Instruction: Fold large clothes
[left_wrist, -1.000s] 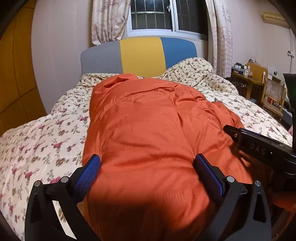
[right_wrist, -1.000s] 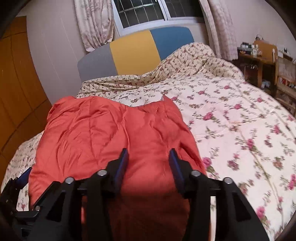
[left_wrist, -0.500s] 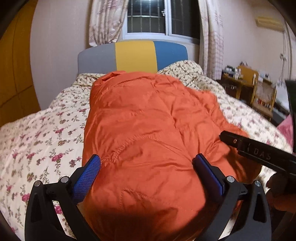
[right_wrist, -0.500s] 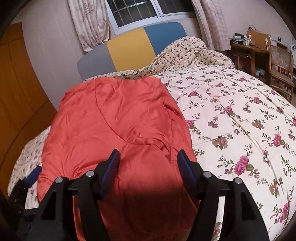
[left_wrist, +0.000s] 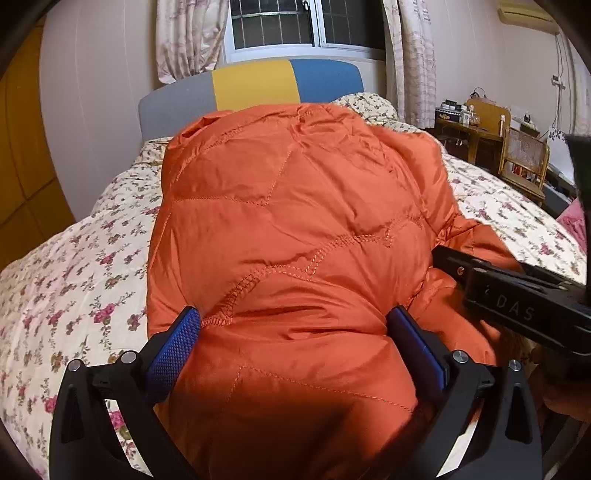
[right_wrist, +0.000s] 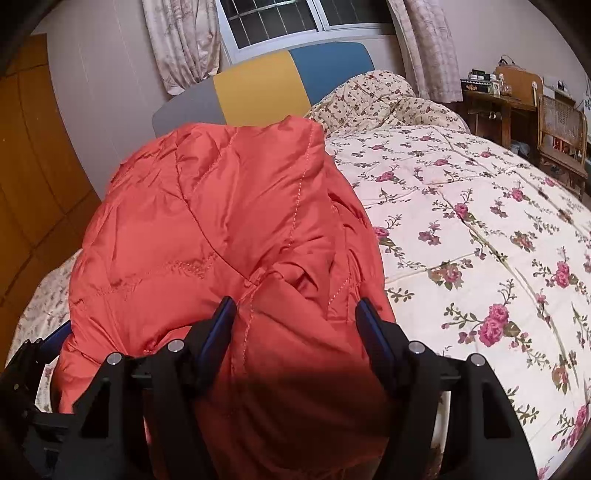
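While both grippers sit over the near end of the bed, the orange quilted jacket (left_wrist: 295, 229) lies bunched on the floral quilt (left_wrist: 74, 280), running lengthwise toward the tri-colour headboard (left_wrist: 255, 88).

L gripper (left_wrist: 293, 325): jaws wide apart, blue pads (left_wrist: 173, 350) flanking a thick puffed mound of jacket fabric. Fabric fills the gap and meets both pads; cannot tell whether they actually press on it.

R gripper (right_wrist: 293, 314): jaws opening, moderately wide. Jacket fabric w/ a stitched seam lies between them; blue pads (right_wrist: 373, 332) sit at its sides, firm contact not evident. Its black body also shows at the R edge of the left wrist view, just beside the jacket.

Jacket position: L half of the bed as seen from the right wrist view; R half of the quilt bare. Wooden desk (right_wrist: 495, 99) and cane chair (right_wrist: 561, 125) stand beyond the bed at far R. Curtained window (left_wrist: 306, 22) above the headboard.
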